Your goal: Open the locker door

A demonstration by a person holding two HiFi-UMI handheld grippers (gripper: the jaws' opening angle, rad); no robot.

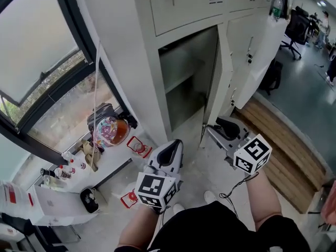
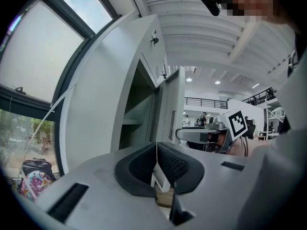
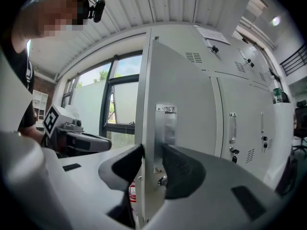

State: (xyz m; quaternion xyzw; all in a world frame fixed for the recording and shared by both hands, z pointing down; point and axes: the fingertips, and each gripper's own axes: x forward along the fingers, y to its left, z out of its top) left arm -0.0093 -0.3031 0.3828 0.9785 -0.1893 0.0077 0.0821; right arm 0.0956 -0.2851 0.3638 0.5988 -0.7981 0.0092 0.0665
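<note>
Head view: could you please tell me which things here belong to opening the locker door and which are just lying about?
Job in hand: locker door, swung open; right gripper, its jaws closed on the door's edge; the open compartment.

Lying about: colourful backpack; bottles on the window ledge; office chair; left gripper, shut and empty.

Daylight from your window (image 1: pixel 47 51) keeps everything bright; the locker (image 1: pixel 189 77) interior is shadowed, and both gripper views warp towards dark corners.
</note>
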